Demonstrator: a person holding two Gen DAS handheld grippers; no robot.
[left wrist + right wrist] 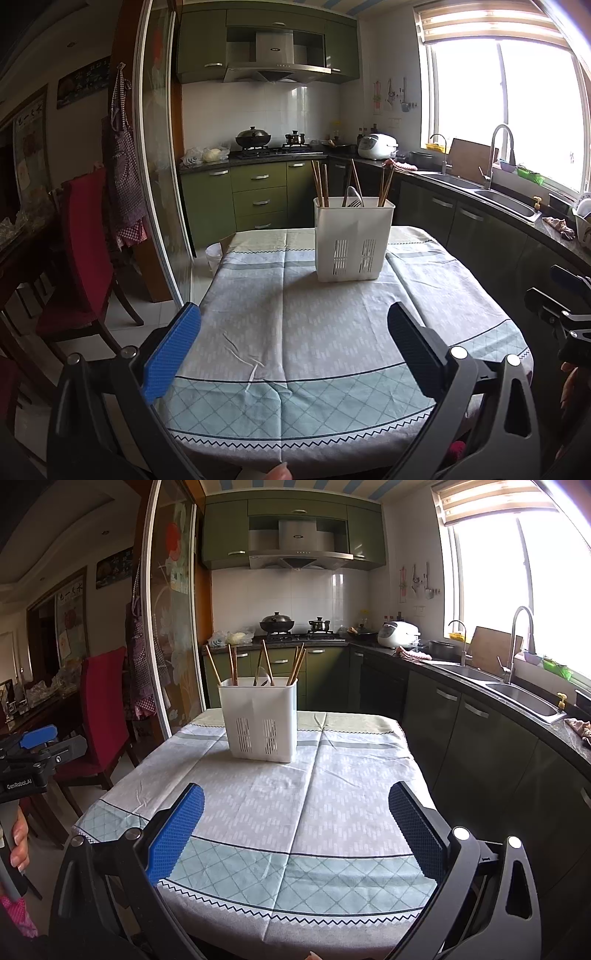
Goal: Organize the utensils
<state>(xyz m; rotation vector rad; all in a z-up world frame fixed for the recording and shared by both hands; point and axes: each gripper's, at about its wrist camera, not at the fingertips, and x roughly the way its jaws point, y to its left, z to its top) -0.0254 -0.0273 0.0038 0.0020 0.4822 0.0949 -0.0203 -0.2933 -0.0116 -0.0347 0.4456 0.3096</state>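
A white slotted utensil holder [352, 240] stands on the far part of the table [295, 332]. It holds several wooden chopsticks [320, 182] and a metal utensil [354, 197]. In the right wrist view the holder [260, 722] stands far left of centre, with chopsticks [297, 664] sticking up. My left gripper [293, 317] is open and empty, above the near half of the table. My right gripper [295, 801] is open and empty, also near the front edge. Each gripper shows at the edge of the other's view, the right one [565, 295] and the left one [37, 742].
The table wears a grey and pale green cloth [295, 867]. A red chair [86, 251] stands left of it beside a glass sliding door [159, 147]. A dark counter with a sink [506, 201] runs along the right. A stove with pots [255, 142] is at the back.
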